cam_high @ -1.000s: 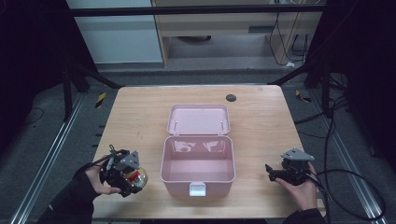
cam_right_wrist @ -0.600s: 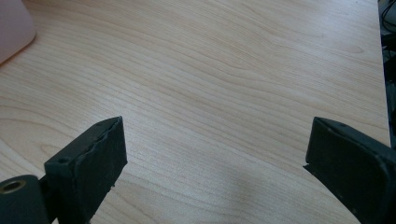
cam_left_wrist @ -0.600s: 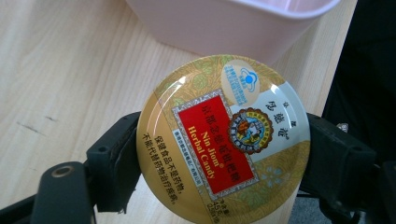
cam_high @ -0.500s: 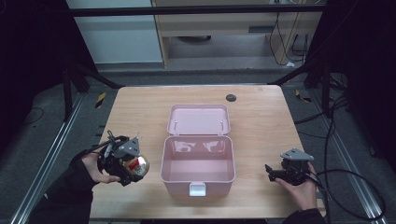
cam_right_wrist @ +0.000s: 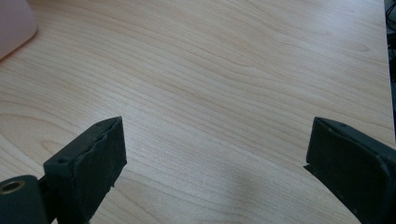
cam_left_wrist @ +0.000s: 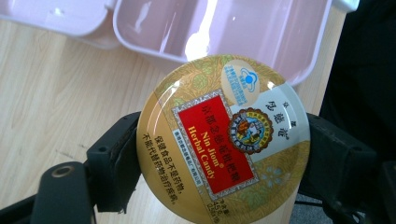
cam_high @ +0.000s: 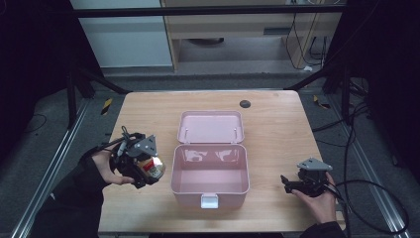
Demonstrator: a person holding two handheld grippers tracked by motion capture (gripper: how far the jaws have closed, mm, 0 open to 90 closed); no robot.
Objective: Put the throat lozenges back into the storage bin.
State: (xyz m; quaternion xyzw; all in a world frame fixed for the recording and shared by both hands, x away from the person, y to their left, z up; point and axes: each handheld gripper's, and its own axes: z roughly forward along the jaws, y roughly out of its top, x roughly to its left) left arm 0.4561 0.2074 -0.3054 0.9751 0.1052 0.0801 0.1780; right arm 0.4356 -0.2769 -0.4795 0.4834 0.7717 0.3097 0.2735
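A round tin of herbal candy point(cam_left_wrist: 223, 137), gold with a red label panel and a pale band along one edge, is clamped between the two black jaws of the left gripper point(cam_high: 143, 166), one jaw pressed against each side of its rim. In the left gripper view the tin's printed lid is turned toward the camera and is tilted, with the wooden table point(cam_high: 277, 129) seen behind it. In the high view the tin is held off the tabletop just beside the left wall of the pink box point(cam_high: 210, 171), near the box's front half, without being seen to touch it.

The left gripper is carried in the left hand point(cam_high: 106, 166), which is wrapped around its body from the outer side; the dark sleeve point(cam_high: 74, 196) is brought in from the lower left corner, and the gripper is angled toward the box.

The pink box is placed at the middle of the table with its lid point(cam_high: 211, 127) laid open flat behind it and a pale latch at its front wall.

The right gripper point(cam_high: 289, 183) is held low over the table near the front right edge, well apart from the box, cupped from below by the right hand point(cam_high: 317, 198). Its jaws are spread wide, with bare wood between them, and are pointed toward the box.

A small dark disc point(cam_high: 244, 103) is seen near the far edge of the table.
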